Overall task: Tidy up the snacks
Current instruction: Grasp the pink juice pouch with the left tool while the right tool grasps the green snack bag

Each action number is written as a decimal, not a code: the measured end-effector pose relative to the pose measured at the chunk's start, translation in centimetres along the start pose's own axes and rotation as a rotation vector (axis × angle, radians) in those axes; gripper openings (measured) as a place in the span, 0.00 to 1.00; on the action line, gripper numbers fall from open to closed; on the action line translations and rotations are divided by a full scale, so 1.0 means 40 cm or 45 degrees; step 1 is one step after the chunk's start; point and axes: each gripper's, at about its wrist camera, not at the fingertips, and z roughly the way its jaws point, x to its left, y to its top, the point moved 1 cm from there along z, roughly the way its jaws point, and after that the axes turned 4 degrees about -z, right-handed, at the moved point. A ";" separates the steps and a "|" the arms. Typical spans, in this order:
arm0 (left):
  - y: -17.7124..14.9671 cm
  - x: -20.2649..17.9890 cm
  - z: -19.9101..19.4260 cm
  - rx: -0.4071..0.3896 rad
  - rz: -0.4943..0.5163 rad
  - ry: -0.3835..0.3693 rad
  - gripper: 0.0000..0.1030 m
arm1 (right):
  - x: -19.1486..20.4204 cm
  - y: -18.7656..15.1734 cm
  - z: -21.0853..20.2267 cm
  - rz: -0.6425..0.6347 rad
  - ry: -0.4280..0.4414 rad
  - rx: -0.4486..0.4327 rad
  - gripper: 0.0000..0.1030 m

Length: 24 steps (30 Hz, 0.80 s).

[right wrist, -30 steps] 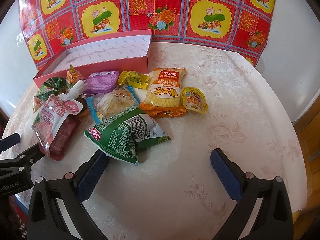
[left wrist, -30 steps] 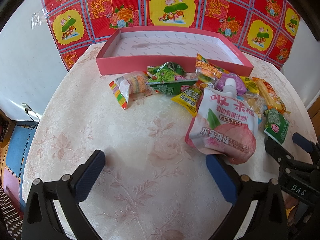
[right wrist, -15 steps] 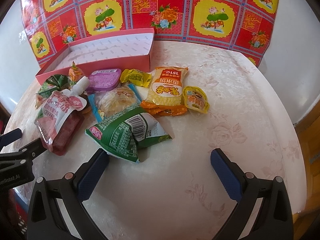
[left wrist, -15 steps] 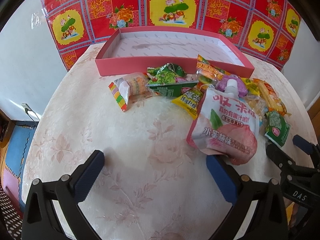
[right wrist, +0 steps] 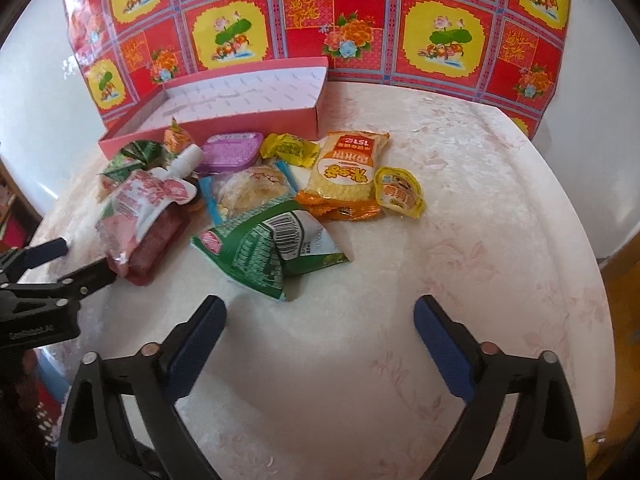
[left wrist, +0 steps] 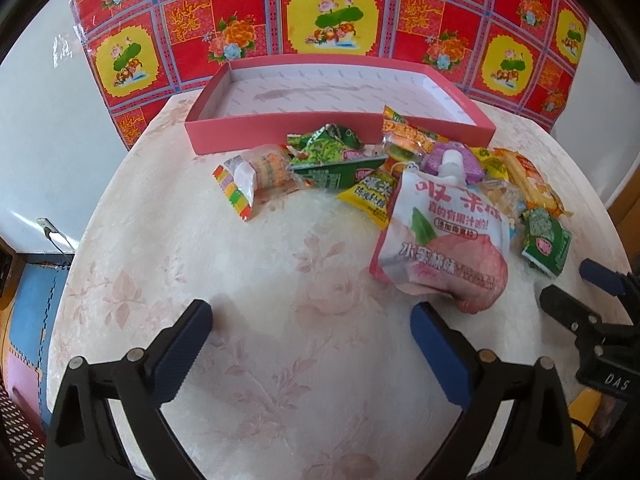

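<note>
Snacks lie heaped on the table in front of an empty pink box [left wrist: 280,132] [right wrist: 248,120]. A pink peach pouch [left wrist: 444,248] [right wrist: 148,216] lies just beyond the right finger of my left gripper [left wrist: 310,312], which is open over bare tablecloth. My right gripper [right wrist: 320,304] is open with its jaws closing and nothing between them. A green triangular packet [right wrist: 268,252] [left wrist: 546,240] lies just ahead of its left finger. Behind that are an orange corn-snack pack [right wrist: 348,172], a yellow jelly cup [right wrist: 400,192], a purple cup [right wrist: 230,152] and a wrapped pastry [right wrist: 252,188].
A striped biscuit pack [left wrist: 256,176] and green packets [left wrist: 328,160] lie at the left of the heap. The round table [right wrist: 500,240] drops off close on the right. A red patterned cloth [left wrist: 332,20] hangs behind the box.
The right gripper's jaws have narrowed a little, and its view has shifted slightly towards the snacks. The left gripper has stayed put.
</note>
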 end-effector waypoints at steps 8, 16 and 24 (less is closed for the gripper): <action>-0.002 -0.002 -0.087 -0.093 0.001 -0.093 0.91 | 0.025 0.004 -0.059 -0.069 0.046 -0.129 0.88; 0.047 -0.071 -0.086 -0.084 0.054 -0.214 0.91 | 0.009 0.023 -0.077 -0.052 0.059 -0.181 0.86; 0.065 -0.095 -0.020 -0.005 0.076 -0.260 0.91 | -0.006 0.031 -0.059 -0.037 0.044 -0.156 0.86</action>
